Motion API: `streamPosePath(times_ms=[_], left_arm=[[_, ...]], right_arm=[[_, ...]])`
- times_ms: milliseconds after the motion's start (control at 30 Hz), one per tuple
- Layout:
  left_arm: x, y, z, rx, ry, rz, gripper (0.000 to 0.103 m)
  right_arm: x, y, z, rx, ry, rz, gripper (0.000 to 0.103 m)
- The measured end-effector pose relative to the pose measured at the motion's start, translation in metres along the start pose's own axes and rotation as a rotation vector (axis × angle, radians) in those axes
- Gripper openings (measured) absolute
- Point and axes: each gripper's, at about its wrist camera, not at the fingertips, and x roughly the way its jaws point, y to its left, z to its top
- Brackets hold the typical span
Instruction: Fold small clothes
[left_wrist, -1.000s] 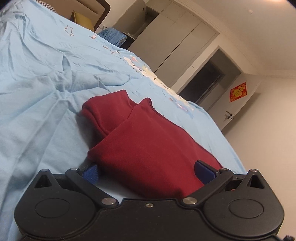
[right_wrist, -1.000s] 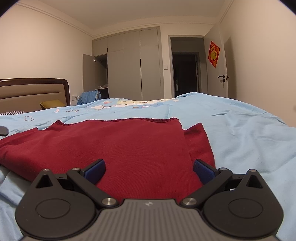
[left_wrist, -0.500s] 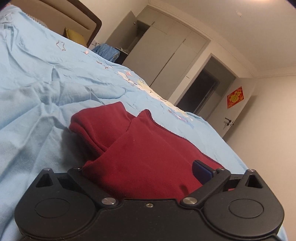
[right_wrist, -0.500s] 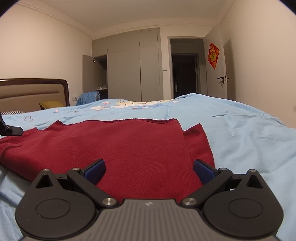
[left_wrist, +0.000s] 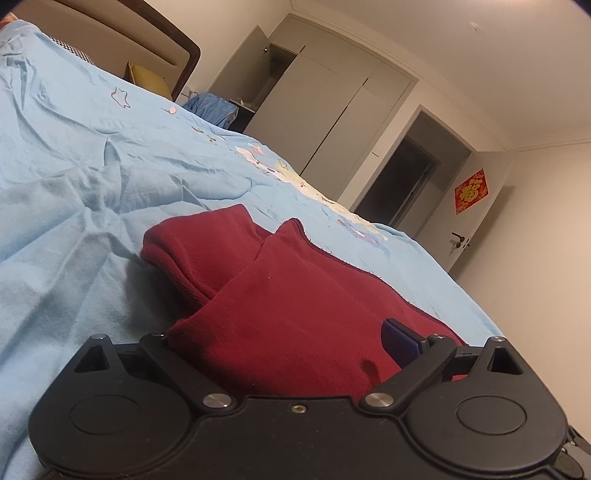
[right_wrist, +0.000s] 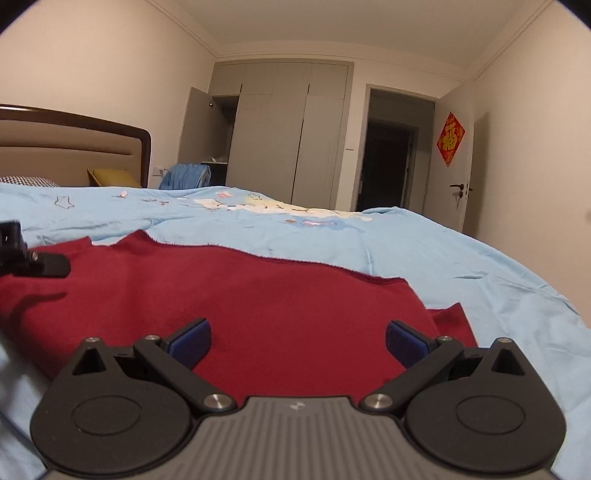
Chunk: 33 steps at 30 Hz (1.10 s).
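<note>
Dark red knit garment (left_wrist: 295, 306) spread on a light blue bedsheet (left_wrist: 74, 192), folded in layers. In the left wrist view: a thick ribbed fold bunched toward 10 o'clock, a flatter upper layer running off toward 3 o'clock with a raw, slightly frayed edge. Left gripper (left_wrist: 284, 343) low at 6 o'clock, jaws spread wide, cloth lying between them and covering the left finger; only the right blue pad (left_wrist: 400, 341) visible. In the right wrist view: same garment (right_wrist: 258, 295) flat and smooth, filling the middle, a second layer peeking out at 4 o'clock. Right gripper (right_wrist: 297, 341) jaws wide apart over the near hem, nothing pinched. Wardrobe (right_wrist: 280, 129) and doorway (right_wrist: 391, 162) at 12 o'clock.
</note>
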Motion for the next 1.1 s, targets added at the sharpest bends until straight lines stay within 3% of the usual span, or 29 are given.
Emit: streamPosePath(times_ms=[233, 400, 567, 867, 1000, 1100], left_arm=[[0.003, -0.005, -0.001, 0.032, 0.012, 0.008, 0.101], [-0.015, 0.008, 0.003, -0.117, 0.058, -0.035, 0.101], [-0.009, 0.011, 0.006, -0.196, 0.06, -0.03, 0.097], [0.018, 0.004, 0.021, -0.256, 0.062, 0.112, 0.06], [0.019, 0.005, 0.024, -0.252, 0.078, 0.137, 0.035], [0.021, 0.005, 0.03, -0.259, 0.095, 0.138, 0.028]], right_arm=[[0.005, -0.012, -0.02, 0.108, 0.004, 0.073, 0.103], [0.0, -0.018, -0.027, 0.123, -0.019, 0.082, 0.103], [-0.001, -0.018, -0.029, 0.127, -0.029, 0.084, 0.103], [-0.005, -0.021, -0.032, 0.134, -0.035, 0.09, 0.103], [-0.006, -0.022, -0.031, 0.135, -0.033, 0.09, 0.103], [-0.008, -0.021, -0.029, 0.137, -0.027, 0.086, 0.103]])
